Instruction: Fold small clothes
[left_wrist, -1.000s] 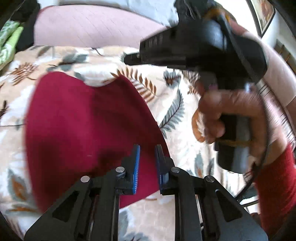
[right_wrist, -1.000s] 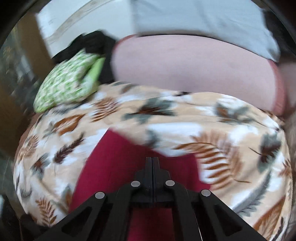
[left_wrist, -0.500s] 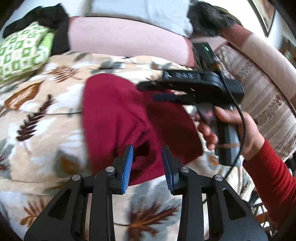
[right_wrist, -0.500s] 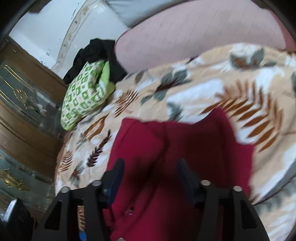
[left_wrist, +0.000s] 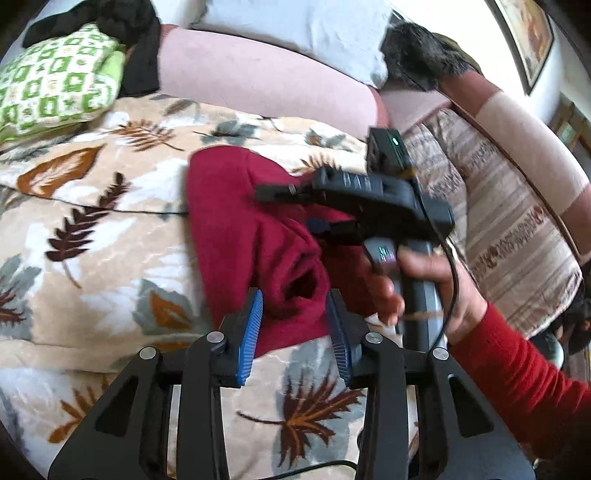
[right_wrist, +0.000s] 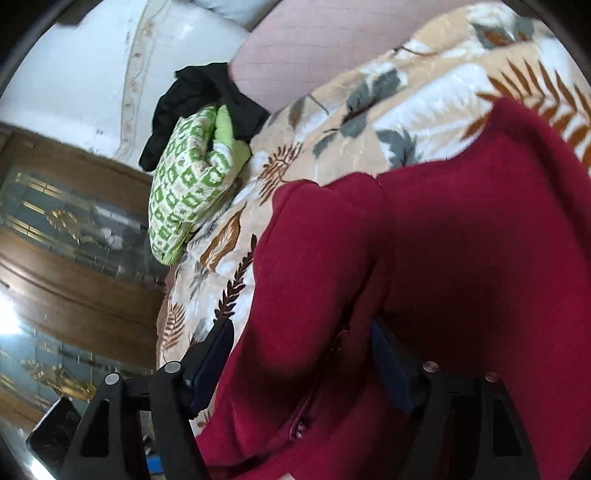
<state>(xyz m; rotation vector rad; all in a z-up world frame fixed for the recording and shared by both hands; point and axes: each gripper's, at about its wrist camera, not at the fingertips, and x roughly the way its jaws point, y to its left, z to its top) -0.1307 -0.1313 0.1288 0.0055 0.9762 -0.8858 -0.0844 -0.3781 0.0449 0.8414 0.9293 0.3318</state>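
Note:
A dark red garment (left_wrist: 243, 229) lies bunched on a leaf-print blanket (left_wrist: 110, 229). My left gripper (left_wrist: 293, 325) is open, its blue pads on either side of a rolled fold at the garment's near edge. My right gripper (left_wrist: 295, 206) shows in the left wrist view, held in a hand above the garment's right side. In the right wrist view the right gripper (right_wrist: 303, 365) is open, with a ridge of the red garment (right_wrist: 443, 258) between its fingers.
A green patterned pillow (left_wrist: 55, 81) and black cloth (left_wrist: 122, 22) lie at the back left. A pink bolster (left_wrist: 258, 77) runs along the back. A striped sofa cushion (left_wrist: 498, 229) is to the right. A wooden cabinet (right_wrist: 66, 266) stands beside the bed.
Both grippers have opened; the right was shut a second ago. The left camera pulled back from the garment, which now lies bunched with a rolled fold. The right gripper dropped lower over it.

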